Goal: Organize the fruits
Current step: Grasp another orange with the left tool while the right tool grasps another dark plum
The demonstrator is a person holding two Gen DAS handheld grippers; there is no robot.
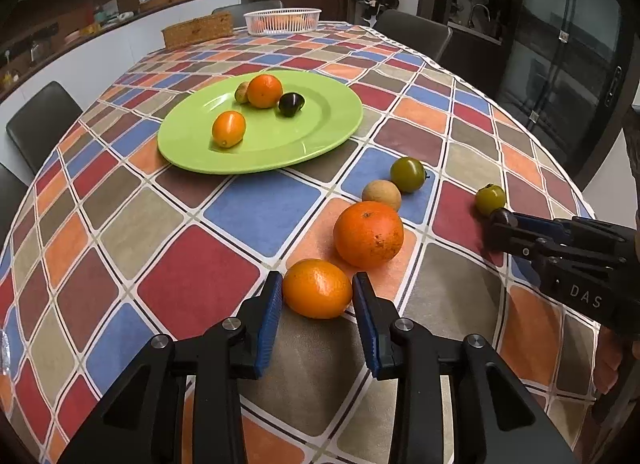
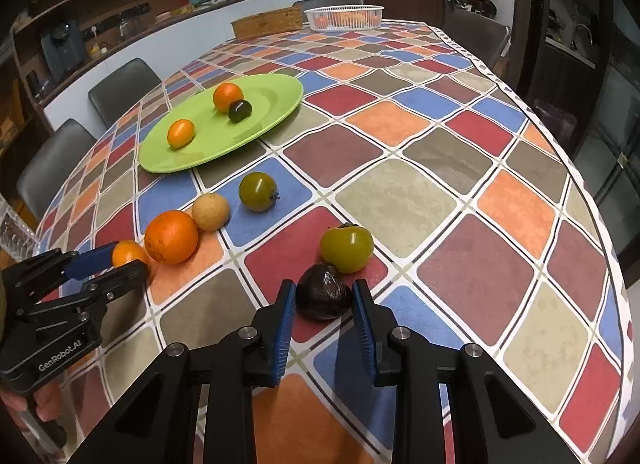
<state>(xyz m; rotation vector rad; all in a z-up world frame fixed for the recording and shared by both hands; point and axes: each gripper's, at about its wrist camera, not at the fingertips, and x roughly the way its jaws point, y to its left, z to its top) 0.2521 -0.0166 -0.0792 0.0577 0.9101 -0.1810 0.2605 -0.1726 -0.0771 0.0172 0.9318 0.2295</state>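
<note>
table: big one under a checked cloth (image 1: 224,276), red, blue, orange and tan squares, dark chairs round it
plate: lime green (image 1: 320,128), sits toward the far left of the loose fruit, well apart from both claws
on the plate: one orange (image 1: 264,90), a small oval orange fruit (image 1: 228,128) nearer the front rim, a dark plum-ish thing (image 1: 291,104) touching the orange on its right, and a little tan fruit (image 1: 241,92) peeking out on the orange's left
far end: white basket (image 1: 282,20) with something orange inside, wicker box (image 1: 197,29) just beside it
left claw: (image 1: 318,296) blue pads pressed onto either side of a mandarin (image 1: 317,288), so it's pinching it; the fruit sits on the cloth
right claw: (image 2: 324,306) same deal, pads clamped on a wrinkly dark fruit (image 2: 323,297), which rests on the cloth
big orange: (image 1: 368,233) right behind the mandarin, looks like they touch
tan ball: (image 1: 381,194) touching the big orange on the far side
green tomato: (image 1: 407,174) just beyond the tan ball, on a blue square
second green tomato: (image 2: 346,248) directly behind the dark fruit, touching or nearly, can't tell which
hands: fingers (image 2: 44,408) show under the left claw's body in the right view
</note>
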